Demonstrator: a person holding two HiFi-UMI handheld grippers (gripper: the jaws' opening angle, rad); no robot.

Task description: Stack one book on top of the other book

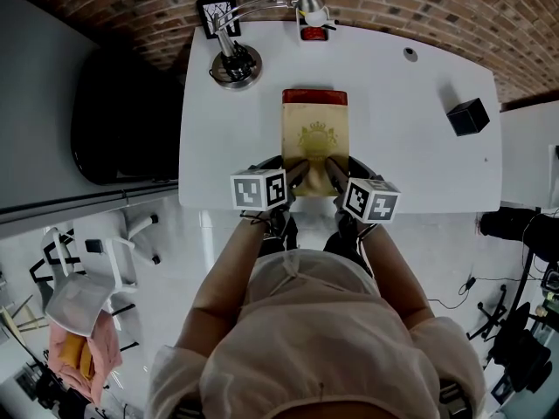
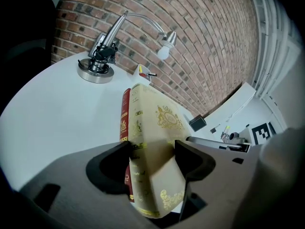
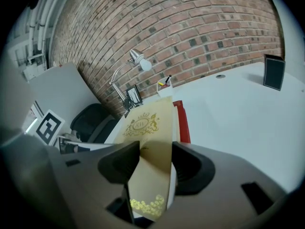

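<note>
At the centre of the head view, the cream book is over the red book on the white worktop, and only the far edge of the red one shows. The left gripper and the right gripper both have their fingers clamped on the cream book's near end.

Upper book over lower book

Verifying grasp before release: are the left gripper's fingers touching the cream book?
Touching. In the left gripper view, the left gripper has its fingers pressed on both sides of the cream book, with no gap showing.
</note>
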